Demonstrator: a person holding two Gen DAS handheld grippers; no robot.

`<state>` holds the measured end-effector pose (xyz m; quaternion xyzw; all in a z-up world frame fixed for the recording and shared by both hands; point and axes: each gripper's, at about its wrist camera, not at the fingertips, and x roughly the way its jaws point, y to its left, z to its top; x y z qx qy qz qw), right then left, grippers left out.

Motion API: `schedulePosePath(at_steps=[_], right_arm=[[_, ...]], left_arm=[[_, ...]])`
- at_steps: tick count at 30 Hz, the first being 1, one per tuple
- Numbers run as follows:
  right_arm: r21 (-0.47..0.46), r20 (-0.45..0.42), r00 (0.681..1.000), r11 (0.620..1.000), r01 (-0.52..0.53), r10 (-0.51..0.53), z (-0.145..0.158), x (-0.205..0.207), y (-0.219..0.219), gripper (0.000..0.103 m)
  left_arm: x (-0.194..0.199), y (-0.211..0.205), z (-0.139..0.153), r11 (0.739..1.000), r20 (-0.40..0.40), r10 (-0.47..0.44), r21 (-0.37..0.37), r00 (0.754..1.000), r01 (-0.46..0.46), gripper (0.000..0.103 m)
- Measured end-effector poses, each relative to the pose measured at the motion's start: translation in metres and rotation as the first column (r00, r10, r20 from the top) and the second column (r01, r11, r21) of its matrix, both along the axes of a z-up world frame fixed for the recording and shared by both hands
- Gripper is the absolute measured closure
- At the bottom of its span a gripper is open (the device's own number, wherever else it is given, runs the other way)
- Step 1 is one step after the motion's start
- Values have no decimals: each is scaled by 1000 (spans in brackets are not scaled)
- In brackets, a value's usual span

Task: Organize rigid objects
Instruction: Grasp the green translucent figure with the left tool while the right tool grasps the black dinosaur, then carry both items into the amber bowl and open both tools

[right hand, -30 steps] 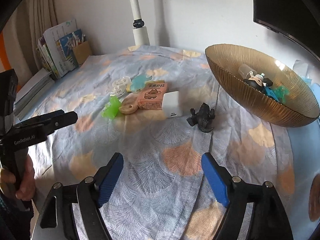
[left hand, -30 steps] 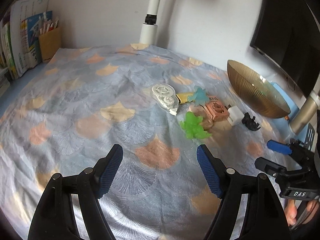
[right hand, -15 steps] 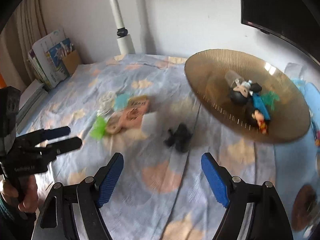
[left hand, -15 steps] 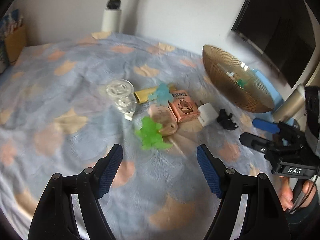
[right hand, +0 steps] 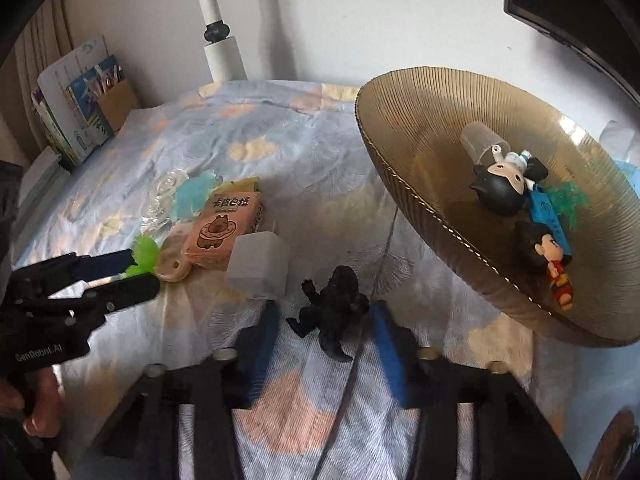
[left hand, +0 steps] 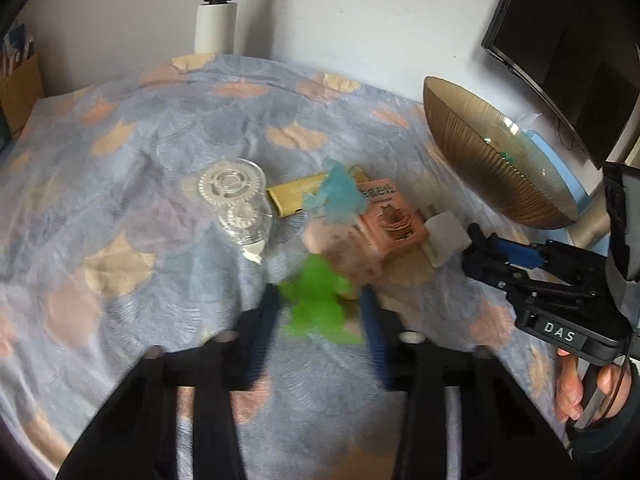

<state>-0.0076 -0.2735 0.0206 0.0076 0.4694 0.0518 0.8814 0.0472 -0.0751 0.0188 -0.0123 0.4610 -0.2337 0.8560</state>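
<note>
A green toy (left hand: pixel 316 300) lies on the patterned cloth between the fingers of my left gripper (left hand: pixel 318 324). Its jaws are closing and the pads touch the toy's sides; the same gripper (right hand: pixel 124 276) shows in the right wrist view. A black dinosaur figure (right hand: pixel 332 312) stands between the fingers of my right gripper (right hand: pixel 324 340), whose jaws are closing against it. A ribbed amber bowl (right hand: pixel 368 148) at the right holds several small figures. A pink box (right hand: pixel 222 232), a white cube (right hand: pixel 260 268), a teal toy (left hand: pixel 340 196) and a clear tape dispenser (left hand: pixel 236 204) lie nearby.
A white lamp post (left hand: pixel 216 28) rises at the back of the table. A dark monitor (left hand: pixel 568 40) hangs at the right behind the bowl (left hand: pixel 500 168). Books and a pencil box (right hand: pixel 76 108) stand at the back left. A hand holds each gripper's handle.
Both grippers moved forward toward the pile and narrowed from wide open. The green toy now sits between the left fingers and the black dinosaur between the right ones.
</note>
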Motion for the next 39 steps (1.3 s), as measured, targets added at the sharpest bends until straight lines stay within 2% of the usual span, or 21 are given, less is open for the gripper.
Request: schedulePosePath(at_steps=[6,11,15,19,22,31,32,35,39], right_arm=[[-45,42,999,998,-32,34,7,-18,8,64],[32,45,983,983,-181,179,17,-60,20,64],[-10,26,958,958,-285,285,6,-86,42,64],[-20,13,959,959,-284,284,-3,-89,48,62],[30,20,961,961,-275,275,-4,-91,45,46],[0,22,966,967,-256,256,-5,-90,48,44],[-7,23,967,967,-254,254,-5,-90,49,47],[-36,33,970,970,-241,243,-5,-90,53,64],[-54,60,972,974,-222,225,-1,-96,52,64]], left_arm=[[-18,20,7,997,-6,5,-77,1000,-5,71],[-44,34,13,994,16,7,-114,1000,-5,71],[-49,38,6,993,12,23,-118,1000,-21,71],[-50,43,5,990,24,46,-131,999,-42,71],[-50,42,2,991,15,46,-129,999,-44,71],[-53,40,4,993,46,40,-111,998,-34,71],[-53,40,4,993,45,39,-111,998,-34,71],[-54,40,4,993,46,43,-110,998,-38,71],[-57,37,9,995,58,44,-93,997,-39,71]])
